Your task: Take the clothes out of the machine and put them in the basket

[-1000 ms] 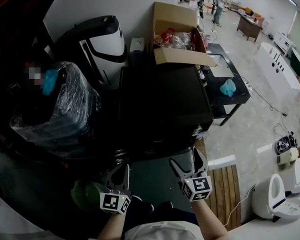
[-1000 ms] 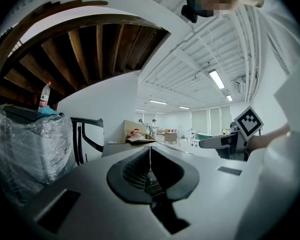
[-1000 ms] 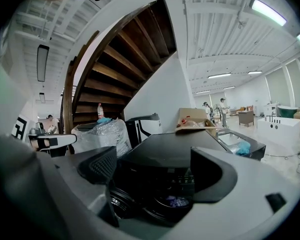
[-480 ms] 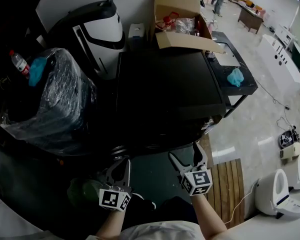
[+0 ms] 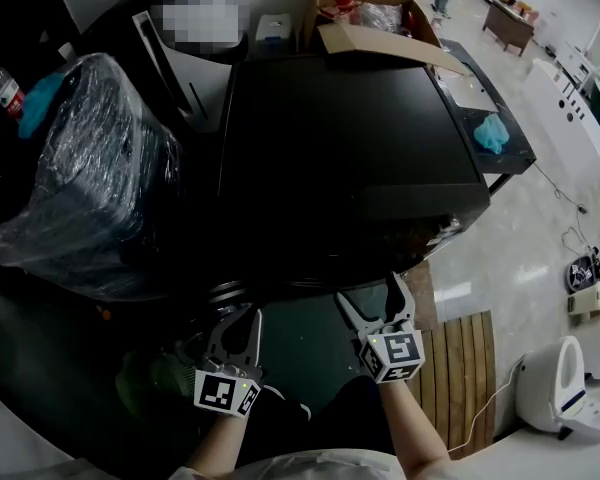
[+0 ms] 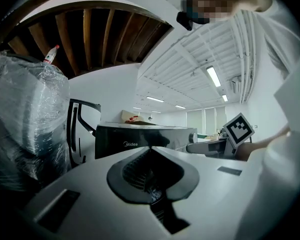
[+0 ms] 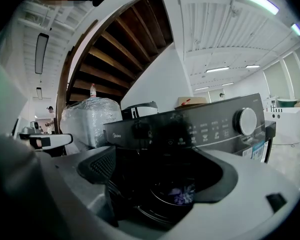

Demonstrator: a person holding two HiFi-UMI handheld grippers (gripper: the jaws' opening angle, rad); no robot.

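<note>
Before the dark machine [image 5: 350, 138], right tongs [image 5: 370, 290] gape and left tongs [image 5: 240, 313] sit clenched, empty; one-handed hauling could spill clothes [image 7: 182, 194] onto the floor [image 5: 450, 278].

Drum [image 7: 160, 206] too dark inside: purplish bit [image 7: 182, 194] there, can't tell what. Green basket [image 5: 152, 380] dim, partly behind left gripper [image 5: 238, 320]. Box [image 5: 375, 13] cut by top edge.

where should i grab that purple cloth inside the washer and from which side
Grip the purple cloth where it shows low in the washer's round opening, coming straight in from the front with the open right tongs: the opening faces you under the control panel. Whether that opening is closed off I cannot tell.
</note>
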